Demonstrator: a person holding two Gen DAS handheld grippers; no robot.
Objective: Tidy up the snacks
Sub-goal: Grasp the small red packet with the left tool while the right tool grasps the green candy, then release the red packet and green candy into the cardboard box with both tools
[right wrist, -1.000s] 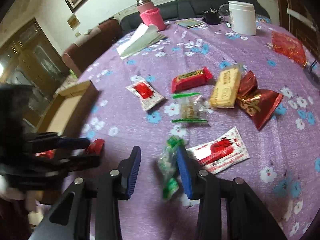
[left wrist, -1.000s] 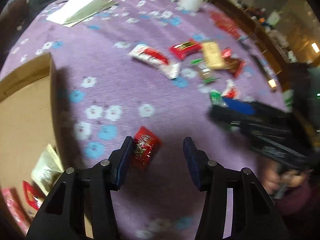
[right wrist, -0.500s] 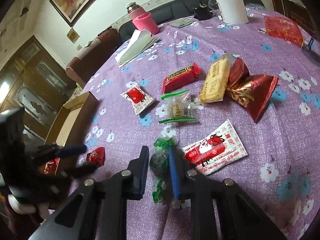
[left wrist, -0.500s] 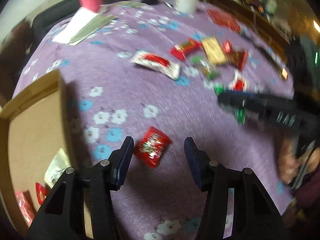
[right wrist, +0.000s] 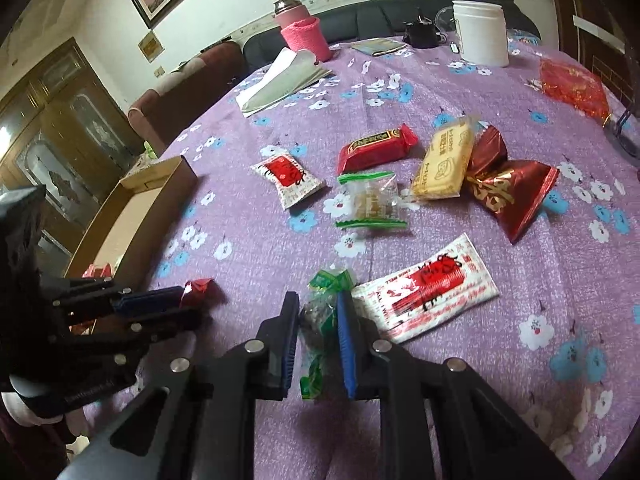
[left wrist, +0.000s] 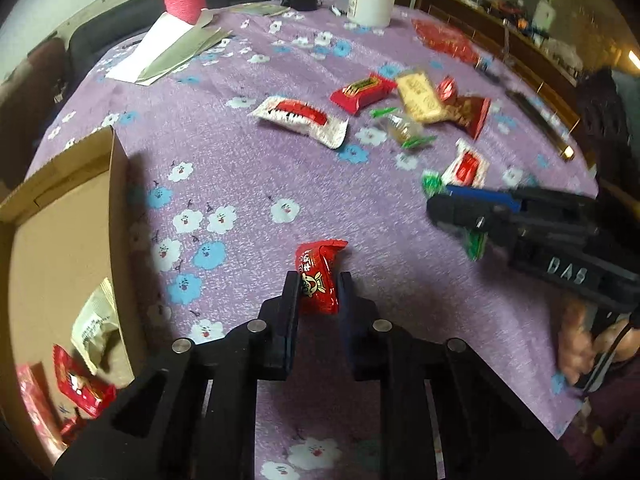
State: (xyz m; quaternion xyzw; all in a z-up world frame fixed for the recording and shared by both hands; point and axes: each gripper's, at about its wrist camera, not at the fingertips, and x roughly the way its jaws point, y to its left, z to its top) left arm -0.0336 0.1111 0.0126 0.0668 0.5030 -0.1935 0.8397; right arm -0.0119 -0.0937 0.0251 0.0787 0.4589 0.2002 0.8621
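My left gripper (left wrist: 319, 280) is shut on a small red candy packet (left wrist: 318, 276), held just above the purple flowered tablecloth (left wrist: 240, 168). It also shows in the right wrist view (right wrist: 196, 291). My right gripper (right wrist: 319, 302) is shut on a green-ended clear candy wrapper (right wrist: 322, 312), which shows in the left wrist view (left wrist: 434, 184). A cardboard box (left wrist: 60, 248) at the left holds a few packets. Several loose snacks lie on the cloth: a white-red packet (right wrist: 286, 178), a red bar (right wrist: 376, 148), a yellow biscuit pack (right wrist: 444, 160).
A dark red foil bag (right wrist: 504, 192) and a long white-red sachet (right wrist: 428, 288) lie near my right gripper. A white jar (right wrist: 482, 32), a pink-sleeved flask (right wrist: 300, 32) and papers (right wrist: 280, 80) stand at the far edge. A red mesh bag (right wrist: 572, 88) lies far right.
Both grippers have closed: the left on the red candy packet, the right on the green-ended wrapper. Both views have lifted slightly from the cloth.
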